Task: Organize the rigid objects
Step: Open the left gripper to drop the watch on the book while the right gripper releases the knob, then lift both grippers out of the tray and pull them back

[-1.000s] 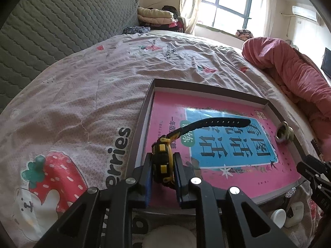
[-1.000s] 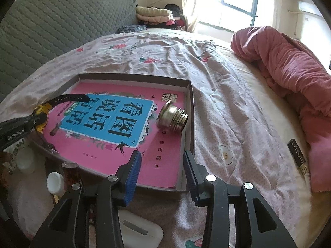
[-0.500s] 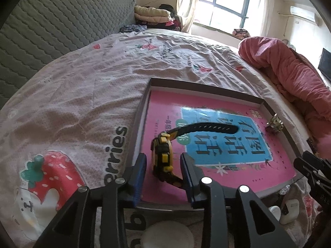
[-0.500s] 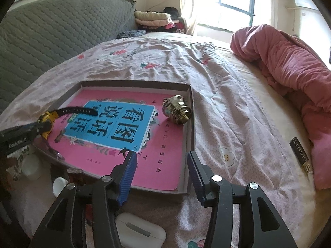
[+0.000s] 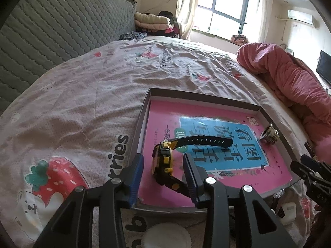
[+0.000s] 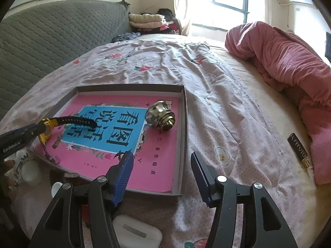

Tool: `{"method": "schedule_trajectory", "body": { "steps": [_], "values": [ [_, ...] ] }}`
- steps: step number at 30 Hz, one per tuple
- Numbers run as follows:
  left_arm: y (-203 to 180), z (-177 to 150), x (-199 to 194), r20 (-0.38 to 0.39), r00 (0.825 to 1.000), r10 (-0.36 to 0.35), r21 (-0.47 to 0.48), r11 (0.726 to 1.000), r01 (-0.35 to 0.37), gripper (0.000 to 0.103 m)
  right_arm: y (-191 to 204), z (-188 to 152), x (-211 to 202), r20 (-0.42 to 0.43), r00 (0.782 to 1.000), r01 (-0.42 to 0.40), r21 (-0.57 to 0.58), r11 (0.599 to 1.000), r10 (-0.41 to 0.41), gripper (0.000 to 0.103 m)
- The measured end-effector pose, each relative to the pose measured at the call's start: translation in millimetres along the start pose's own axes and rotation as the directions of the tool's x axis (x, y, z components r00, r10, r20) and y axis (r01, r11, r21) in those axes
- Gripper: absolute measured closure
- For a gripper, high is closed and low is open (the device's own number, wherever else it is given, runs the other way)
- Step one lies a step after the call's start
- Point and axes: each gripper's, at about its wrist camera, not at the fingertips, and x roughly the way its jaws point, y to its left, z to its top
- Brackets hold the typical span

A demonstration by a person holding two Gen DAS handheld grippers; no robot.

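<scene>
Bedspread (image 5: 82,103) under tray (image 5: 140,124) — watch (image 5: 163,161) between left gripper (image 5: 163,171) open jaws

Grey quilted headboard (image 5: 62,31), sunlit window (image 5: 227,6), bed (image 5: 82,95)

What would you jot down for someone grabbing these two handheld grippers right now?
Left gripper: open, its fingers either side of the yellow watch, which rests in the box on the pink book.
Right gripper: open, empty, over the box's near corner.
Done: watch and brass knob are in the box.
Left: white earbud case and black tube lie on the bedspread.
</scene>
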Motion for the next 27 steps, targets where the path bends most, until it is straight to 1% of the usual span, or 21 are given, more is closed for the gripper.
{"method": "schedule_trajectory", "body": {
  "steps": [4, 7, 9, 10, 11, 13, 27],
  "values": [
    [-2, 1, -2, 0.009, 1.0, 0.004, 0.008, 1.0, -0.004, 0.063, 0, 0, 0, -0.001, 1.0, -0.002, 0.001, 1.0, 0.002, 0.044],
    [-2, 2, -4, 0.016, 1.0, -0.007, 0.004, 1.0, 0.007, 0.063, 0, -1, 2, -0.004, 1.0, 0.0, -0.004, 1.0, 0.0, 0.043],
    [-1, 3, -6, 0.02, 1.0, -0.013, 0.0, 1.0, 0.013, 0.062, 1, -1, 4, -0.007, 1.0, 0.002, -0.009, 1.0, -0.002, 0.037],
    [-1, 3, -7, 0.02, 1.0, -0.02, -0.002, 1.0, 0.02, 0.059, 1, -1, 4, -0.006, 1.0, 0.002, -0.012, 1.0, -0.002, 0.037],
    [-1, 3, -8, 0.022, 0.999, -0.023, -0.002, 1.0, 0.023, 0.054, 1, -1, 4, -0.005, 1.0, 0.001, -0.014, 1.0, -0.002, 0.036],
    [-1, 3, -10, 0.026, 0.999, -0.025, 0.001, 1.0, 0.025, 0.05, 2, -2, 3, -0.003, 1.0, -0.002, -0.015, 1.0, 0.002, 0.036],
    [3, -3, -26, 0.016, 0.999, -0.034, -0.024, 0.999, 0.035, 0.05, -1, -3, -2, 0.022, 1.0, -0.006, -0.005, 1.0, 0.006, 0.034]
  ]
}}
